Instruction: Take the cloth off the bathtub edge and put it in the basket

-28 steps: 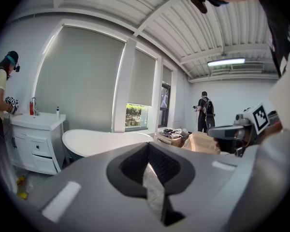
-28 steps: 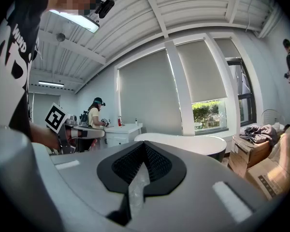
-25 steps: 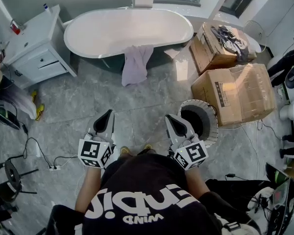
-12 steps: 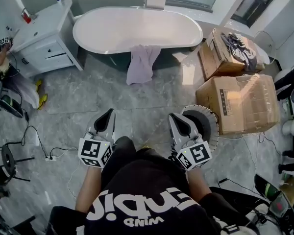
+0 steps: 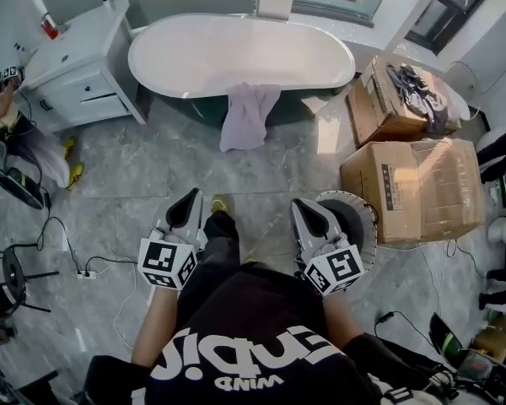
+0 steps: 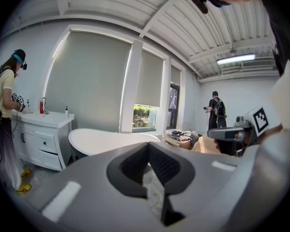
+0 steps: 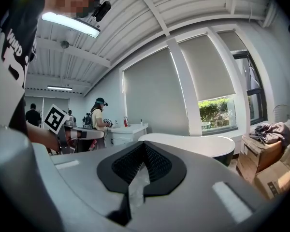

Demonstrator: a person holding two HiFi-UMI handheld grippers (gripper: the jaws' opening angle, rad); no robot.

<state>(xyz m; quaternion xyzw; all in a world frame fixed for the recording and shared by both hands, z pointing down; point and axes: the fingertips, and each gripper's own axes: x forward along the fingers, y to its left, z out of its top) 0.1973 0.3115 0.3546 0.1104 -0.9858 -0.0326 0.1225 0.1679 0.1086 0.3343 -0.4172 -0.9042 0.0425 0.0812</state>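
A pale lilac cloth (image 5: 248, 116) hangs over the near edge of the white bathtub (image 5: 240, 51) and trails down to the floor. The round basket (image 5: 358, 215), ribbed white with a dark inside, stands on the floor at the right, partly hidden by my right gripper (image 5: 306, 211). My left gripper (image 5: 186, 204) is level with it on the left. Both point toward the tub, well short of the cloth, shut and holding nothing. The tub (image 6: 104, 140) shows past the shut left jaws, and the tub (image 7: 198, 144) also shows in the right gripper view; the cloth is hidden there.
Two cardboard boxes (image 5: 417, 188) stand right of the basket, the far box (image 5: 401, 91) with dark clothes on top. A white vanity cabinet (image 5: 76, 66) stands left of the tub, a person (image 6: 5, 124) beside it. Cables and a power strip (image 5: 88, 272) lie at left.
The person carrying the grippers has stepped toward the tub; a leg and yellow shoe now show between the grippers. Tub and cloth sit slightly nearer. Both grippers stay shut.
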